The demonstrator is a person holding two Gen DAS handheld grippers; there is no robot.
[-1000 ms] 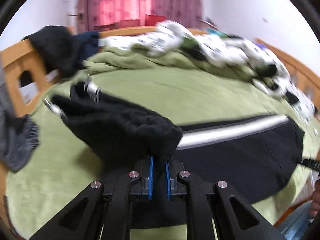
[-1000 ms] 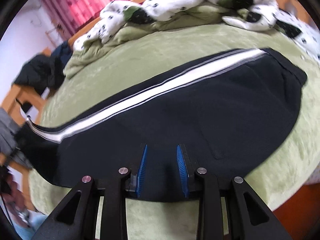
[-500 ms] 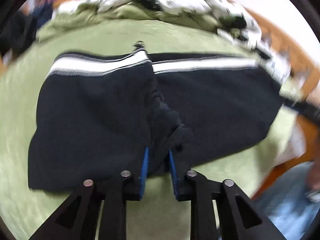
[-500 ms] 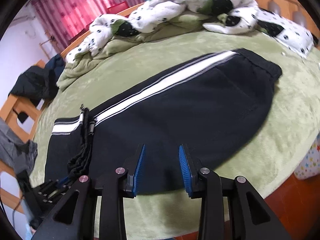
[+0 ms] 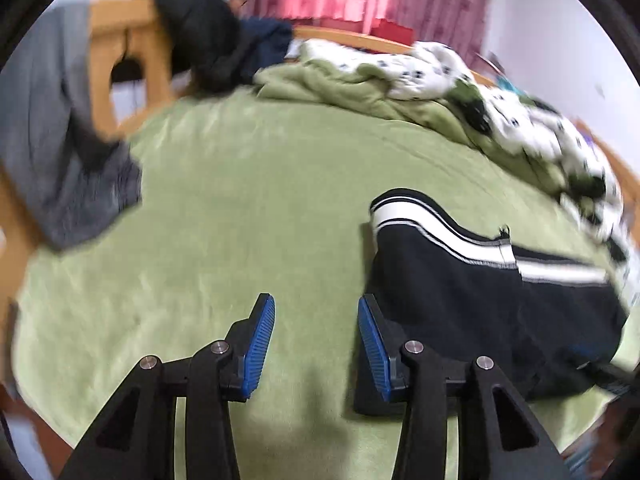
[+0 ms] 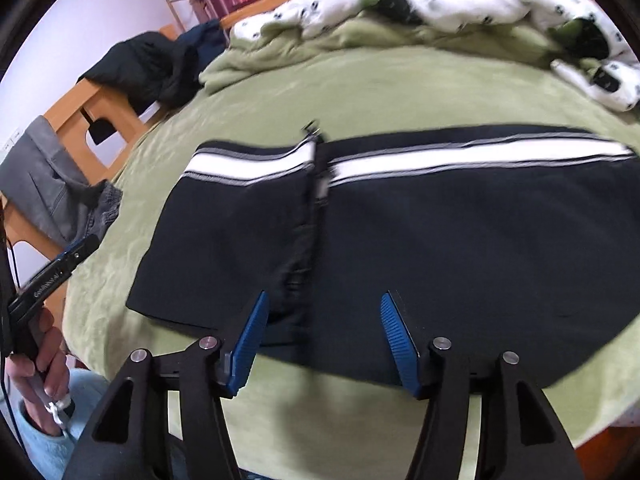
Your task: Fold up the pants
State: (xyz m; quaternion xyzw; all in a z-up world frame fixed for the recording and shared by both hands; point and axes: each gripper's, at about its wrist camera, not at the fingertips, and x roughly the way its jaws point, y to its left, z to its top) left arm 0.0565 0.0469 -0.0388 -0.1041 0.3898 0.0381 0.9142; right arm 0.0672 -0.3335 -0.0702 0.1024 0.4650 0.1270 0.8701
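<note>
A bed (image 5: 240, 220) with a green cover holds black pants (image 6: 400, 240), striped white, lying flat with one end folded over the middle. Both grippers hover at the near edge, left gripper (image 5: 316, 332) and right gripper (image 6: 324, 332), jaws opening and empty. The loose folded flap may slip open if snagged.

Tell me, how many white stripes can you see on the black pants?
2 stripe pieces along the far edge of the black pants: one on the folded-over leg end, one on the longer part. They may be one stripe, folded. Any underneath would be hidden.
</note>
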